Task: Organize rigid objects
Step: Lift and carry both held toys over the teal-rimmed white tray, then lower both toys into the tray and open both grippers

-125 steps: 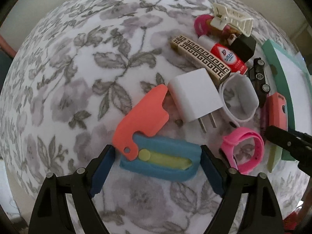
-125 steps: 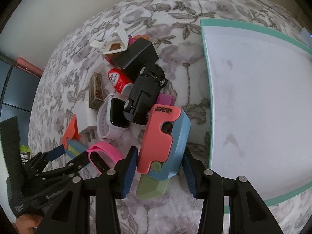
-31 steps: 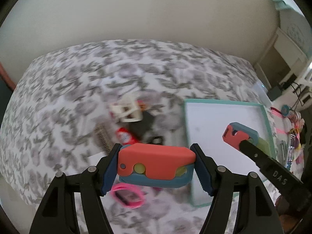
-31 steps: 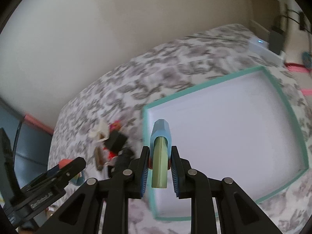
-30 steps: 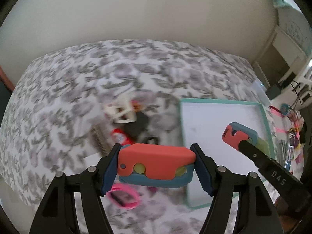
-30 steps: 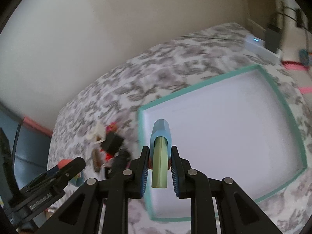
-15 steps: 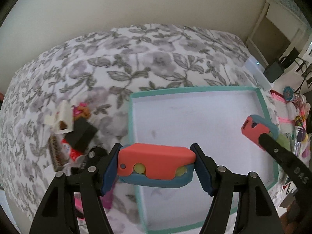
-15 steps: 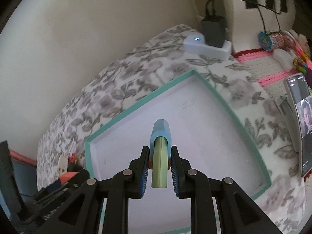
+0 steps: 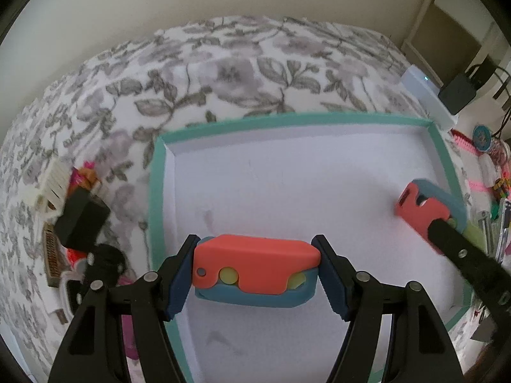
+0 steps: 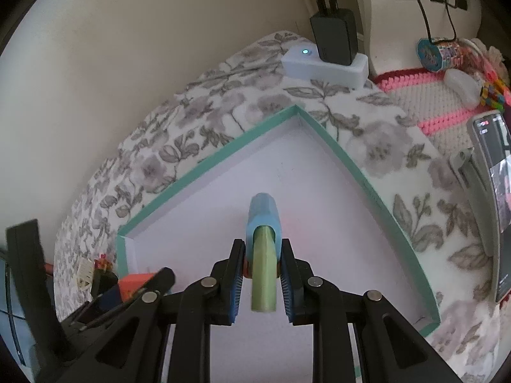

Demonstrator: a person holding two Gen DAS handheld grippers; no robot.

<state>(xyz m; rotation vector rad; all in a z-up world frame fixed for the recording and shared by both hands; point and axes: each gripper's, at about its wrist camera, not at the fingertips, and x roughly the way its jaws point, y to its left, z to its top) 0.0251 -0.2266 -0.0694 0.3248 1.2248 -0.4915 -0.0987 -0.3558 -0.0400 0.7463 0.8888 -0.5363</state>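
Note:
My left gripper is shut on a coral and blue toy knife, held flat above the near left part of the white tray with the teal rim. My right gripper is shut on a second coral and blue toy knife with a green blade, held on edge above the tray's white floor. That second knife and the right gripper also show at the right of the left wrist view, over the tray's right side.
Left of the tray on the floral cloth lies a pile: a white hair clip, a black cube, a patterned box, a black toy car. Right of the tray are a white hub, a pink mat and a phone.
Both grippers have carried their knives from the pile over to above the tray, and both sit lower and nearer the tray floor than half a second ago.

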